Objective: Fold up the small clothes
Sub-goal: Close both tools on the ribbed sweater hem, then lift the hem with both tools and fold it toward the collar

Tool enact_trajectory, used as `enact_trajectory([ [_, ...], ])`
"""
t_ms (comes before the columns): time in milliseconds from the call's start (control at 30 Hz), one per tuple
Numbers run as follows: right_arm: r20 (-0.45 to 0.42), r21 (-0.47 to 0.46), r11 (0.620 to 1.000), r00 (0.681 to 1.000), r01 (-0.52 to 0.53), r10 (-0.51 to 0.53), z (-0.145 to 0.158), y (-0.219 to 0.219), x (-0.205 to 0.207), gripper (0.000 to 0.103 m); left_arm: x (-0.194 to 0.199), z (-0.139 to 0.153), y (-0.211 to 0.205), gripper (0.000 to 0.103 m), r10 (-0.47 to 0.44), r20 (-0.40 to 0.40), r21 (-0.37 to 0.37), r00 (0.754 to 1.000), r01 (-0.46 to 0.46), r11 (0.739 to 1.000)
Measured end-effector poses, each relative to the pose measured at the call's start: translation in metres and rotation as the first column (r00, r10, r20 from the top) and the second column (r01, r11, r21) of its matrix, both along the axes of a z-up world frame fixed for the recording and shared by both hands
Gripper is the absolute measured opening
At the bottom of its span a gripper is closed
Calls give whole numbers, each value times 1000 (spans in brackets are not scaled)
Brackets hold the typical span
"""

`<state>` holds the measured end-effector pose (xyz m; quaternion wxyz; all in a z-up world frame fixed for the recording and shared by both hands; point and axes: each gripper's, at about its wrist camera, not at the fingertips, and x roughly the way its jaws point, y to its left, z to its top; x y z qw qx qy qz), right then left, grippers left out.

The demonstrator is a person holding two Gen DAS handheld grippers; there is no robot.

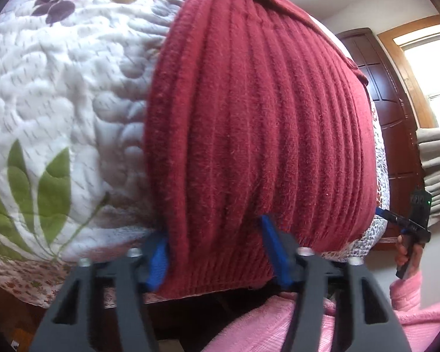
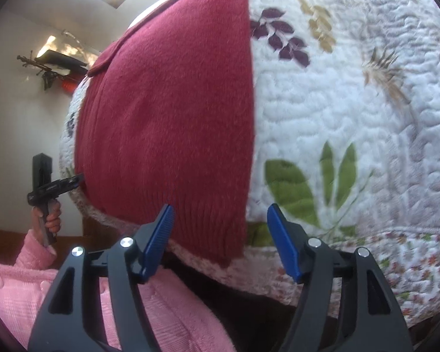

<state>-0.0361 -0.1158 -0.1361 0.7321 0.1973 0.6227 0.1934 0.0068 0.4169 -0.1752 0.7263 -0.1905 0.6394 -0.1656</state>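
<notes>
Left wrist view sets the dark red ribbed sweater (image 1: 258,123) at the centre: it lies flat on the floral quilt (image 1: 58,88), its hem at the near edge of the bed, closest to the person. That placement looks deliberate to me, since a hem within easy reach lets both tools take the bottom corners and carry them up toward the collar for a lengthwise fold. At the far end of the sweater a flatter band of the same red shows, perhaps a collar or a folded-in sleeve; I cannot tell which.

The left gripper (image 1: 217,249) straddles one hem corner of the sweater, its fingers spread wide with cloth between them, not yet pinching. The right gripper (image 2: 220,234) stands likewise at the other hem corner, also spread, the corner hanging between its blue pads (image 2: 158,240). Both seem poised to close together.

Beyond the sweater's hem, nearest the cameras, a pink fleecy sleeve (image 2: 14,278) shows on the person. Well behind the sweater stand a dark wooden door (image 1: 387,88) and a bright window.

Counted: one sweater, one quilt, two grippers, two blue pads on each.
</notes>
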Motion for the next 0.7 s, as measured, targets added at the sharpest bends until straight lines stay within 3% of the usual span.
enact_trajectory([
  [67,-33,46,999,999,0,1,-9,2,-3,69,8,2,-14,34,-7,2,-20,1000,8,1000],
  [133,-65,58,998,998,7,-3,-19,3,-6,70,5,1,-10,29,-9,2,-28,1000,9,1000],
  [233,-81,115,993,996,30,-21,-27,1,-9,70,5,-4,-12,31,0,-16,-27,1000,-1,1000],
  [367,-100,166,985,995,47,-31,-30,-1,-8,65,10,-9,-17,44,-5,-40,-40,999,4,999],
  [467,-113,192,980,993,45,-24,-31,-2,-12,56,15,-6,-24,56,-33,-30,-31,999,32,999],
  [567,-120,202,978,992,57,-33,-34,-2,-13,39,16,-3,-30,54,-36,-30,0,999,36,999],
  [633,-124,228,972,992,63,-35,-36,-2,-14,15,16,-2,-32,42,-29,-37,20,999,30,999],
  [700,-119,278,958,992,68,-36,-35,-1,-14,12,16,1,-27,32,-4,-47,-4,999,4,1000],
])
